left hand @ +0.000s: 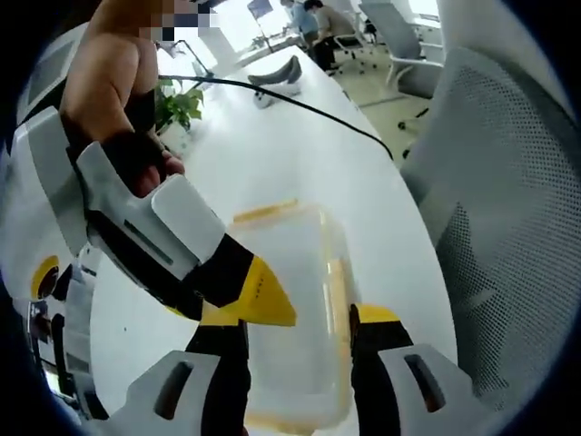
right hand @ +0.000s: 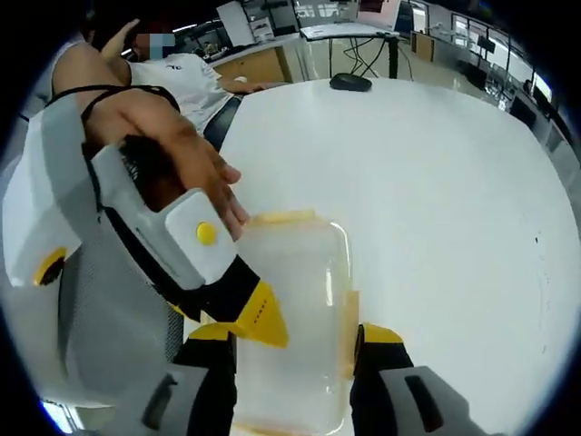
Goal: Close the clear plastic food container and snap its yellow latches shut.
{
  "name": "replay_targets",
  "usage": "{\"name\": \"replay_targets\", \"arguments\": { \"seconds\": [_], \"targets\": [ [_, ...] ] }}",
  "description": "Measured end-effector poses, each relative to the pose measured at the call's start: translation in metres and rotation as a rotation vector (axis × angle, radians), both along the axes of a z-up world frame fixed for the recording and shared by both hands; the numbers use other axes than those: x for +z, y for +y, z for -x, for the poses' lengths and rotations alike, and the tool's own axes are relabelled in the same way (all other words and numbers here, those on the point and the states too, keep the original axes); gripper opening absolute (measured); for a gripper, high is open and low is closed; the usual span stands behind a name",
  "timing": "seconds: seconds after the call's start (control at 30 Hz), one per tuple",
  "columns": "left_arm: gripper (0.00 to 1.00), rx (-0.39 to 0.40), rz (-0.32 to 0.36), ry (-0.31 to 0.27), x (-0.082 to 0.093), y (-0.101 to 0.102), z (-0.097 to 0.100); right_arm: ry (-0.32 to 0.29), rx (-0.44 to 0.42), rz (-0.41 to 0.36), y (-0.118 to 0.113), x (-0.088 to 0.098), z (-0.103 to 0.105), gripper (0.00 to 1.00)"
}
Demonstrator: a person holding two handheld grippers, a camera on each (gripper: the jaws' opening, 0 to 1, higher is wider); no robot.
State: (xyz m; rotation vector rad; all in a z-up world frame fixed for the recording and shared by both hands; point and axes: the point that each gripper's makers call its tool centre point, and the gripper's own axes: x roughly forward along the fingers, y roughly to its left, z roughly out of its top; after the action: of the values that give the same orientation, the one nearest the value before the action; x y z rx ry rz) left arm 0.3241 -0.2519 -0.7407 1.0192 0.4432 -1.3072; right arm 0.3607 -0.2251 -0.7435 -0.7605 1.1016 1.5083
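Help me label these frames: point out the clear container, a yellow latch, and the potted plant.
clear container [left hand: 295,300]: left gripper view, lid top.
yellow latch [right hand: 281,218]: right gripper view, far-edge strip.
potted plant [left hand: 179,107]: left gripper view, leaves.

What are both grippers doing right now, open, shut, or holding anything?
Left gripper: open, fingers astride the clear plastic food container with yellow latches, not clamped.
Right gripper: open, fingers astride the same container.
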Motion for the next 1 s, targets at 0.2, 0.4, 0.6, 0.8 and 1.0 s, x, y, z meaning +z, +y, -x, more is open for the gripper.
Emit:
{"name": "replay_targets", "arguments": {
  "seconds": [0.2,0.4,0.6,0.8,1.0],
  "targets": [
    [0.41,-0.001,-0.003,-0.001,0.0001,-0.0001,0.001,-0.01,0.002,0.001,-0.0026,0.0001,0.0002,0.49],
    [0.41,0.008,0.01,0.015,0.001,-0.0002,0.001,-0.014,-0.006,-0.015,-0.004,0.0007,-0.0009,0.5],
    [0.42,-0.017,0.013,0.012,0.0016,0.0002,-0.0007,-0.045,-0.029,-0.05,-0.0044,0.0031,-0.0025,0.51],
    [0.42,0.004,0.043,0.089,0.0058,-0.0009,-0.0018,-0.087,-0.045,-0.083,-0.005,0.0051,-0.0027,0.51],
    [0.46,-0.001,0.053,0.193,0.0086,-0.001,0.0028,-0.129,-0.066,-0.12,-0.0053,0.0076,-0.0021,0.5]
  ]
}}
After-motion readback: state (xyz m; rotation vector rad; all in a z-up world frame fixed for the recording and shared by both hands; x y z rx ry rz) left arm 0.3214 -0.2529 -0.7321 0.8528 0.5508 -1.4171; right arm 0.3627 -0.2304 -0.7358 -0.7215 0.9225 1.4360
